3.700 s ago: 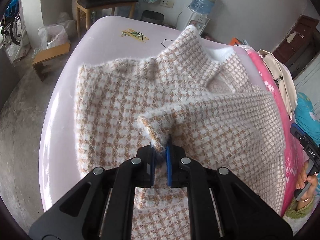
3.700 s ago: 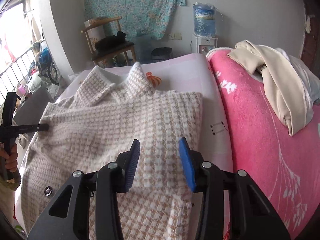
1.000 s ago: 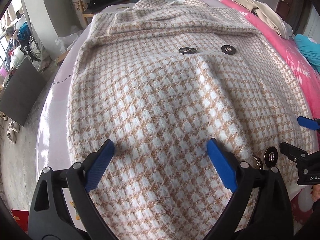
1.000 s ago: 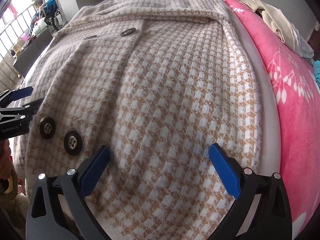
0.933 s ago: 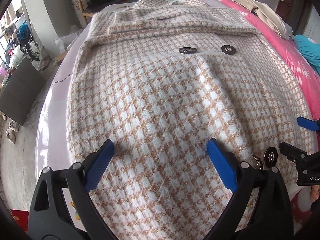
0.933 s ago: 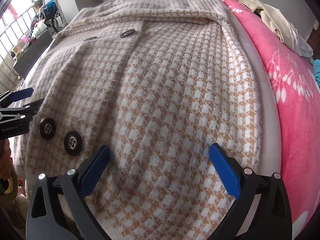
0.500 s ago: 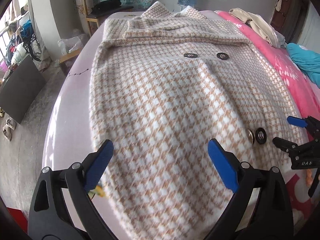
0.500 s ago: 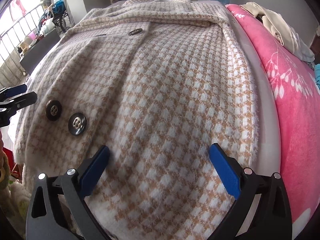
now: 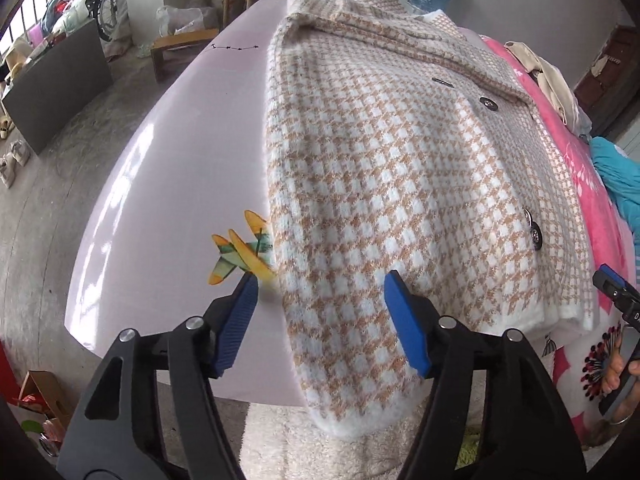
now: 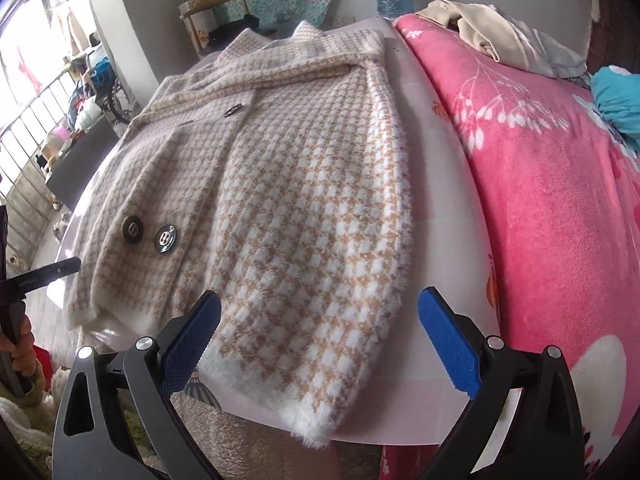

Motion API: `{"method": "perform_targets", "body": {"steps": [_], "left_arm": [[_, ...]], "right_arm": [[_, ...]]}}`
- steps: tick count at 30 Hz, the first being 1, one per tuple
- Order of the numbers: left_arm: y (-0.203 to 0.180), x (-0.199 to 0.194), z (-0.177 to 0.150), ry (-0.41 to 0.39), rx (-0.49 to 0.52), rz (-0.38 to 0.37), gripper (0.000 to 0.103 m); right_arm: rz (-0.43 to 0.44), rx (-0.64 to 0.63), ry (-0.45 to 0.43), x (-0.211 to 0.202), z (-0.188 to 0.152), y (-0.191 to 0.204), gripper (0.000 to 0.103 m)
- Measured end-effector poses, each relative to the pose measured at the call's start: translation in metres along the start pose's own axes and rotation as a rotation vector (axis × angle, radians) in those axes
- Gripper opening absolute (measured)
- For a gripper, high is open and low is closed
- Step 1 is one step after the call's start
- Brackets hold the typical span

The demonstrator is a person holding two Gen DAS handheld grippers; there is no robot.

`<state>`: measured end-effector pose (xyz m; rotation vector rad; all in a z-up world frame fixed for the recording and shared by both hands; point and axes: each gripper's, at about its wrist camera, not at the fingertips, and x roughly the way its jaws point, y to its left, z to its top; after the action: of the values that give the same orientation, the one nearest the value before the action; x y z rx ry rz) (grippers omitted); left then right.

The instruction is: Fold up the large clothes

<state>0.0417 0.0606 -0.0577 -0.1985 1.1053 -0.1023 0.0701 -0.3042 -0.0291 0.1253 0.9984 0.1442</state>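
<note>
Both jaws gape, the left gripper (image 9: 320,322) just narrowing over the coat (image 9: 392,168) hem; right gripper (image 10: 320,344) empty; pale table (image 9: 180,152); pink blanket (image 10: 540,184) at three o'clock.

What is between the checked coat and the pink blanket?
In the right wrist view, a bare strip of the pale table lies between the checked coat and the pink blanket.

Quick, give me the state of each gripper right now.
Left gripper: open, jaws just been closing, over the coat hem corner, pads not pressing it.
Right gripper: open wide, holding nothing.
</note>
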Motion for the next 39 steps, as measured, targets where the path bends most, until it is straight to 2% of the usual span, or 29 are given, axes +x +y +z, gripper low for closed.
{"method": "perform_targets", "body": {"steps": [4, 6, 11, 17, 39], "left_arm": [[-0.003, 0.005, 0.004, 0.015, -0.013, 0.011, 0.047], [-0.006, 0.006, 0.007, 0.025, -0.008, 0.043, 0.041], [-0.008, 0.008, 0.012, 0.048, -0.032, 0.098, 0.036], [-0.019, 0.01, 0.019, 0.057, -0.009, 0.158, 0.035], [-0.022, 0.01, 0.024, 0.073, -0.037, 0.184, 0.035]], "right_arm": [[0.001, 0.035, -0.01, 0.01, -0.002, -0.008, 0.087], [0.004, 0.045, -0.017, 0.012, -0.005, -0.011, 0.08], [0.021, 0.03, -0.044, 0.014, -0.011, -0.007, 0.074], [0.01, -0.023, -0.067, 0.016, -0.016, -0.001, 0.074], [0.012, -0.07, -0.081, 0.017, -0.021, 0.001, 0.075]]}}
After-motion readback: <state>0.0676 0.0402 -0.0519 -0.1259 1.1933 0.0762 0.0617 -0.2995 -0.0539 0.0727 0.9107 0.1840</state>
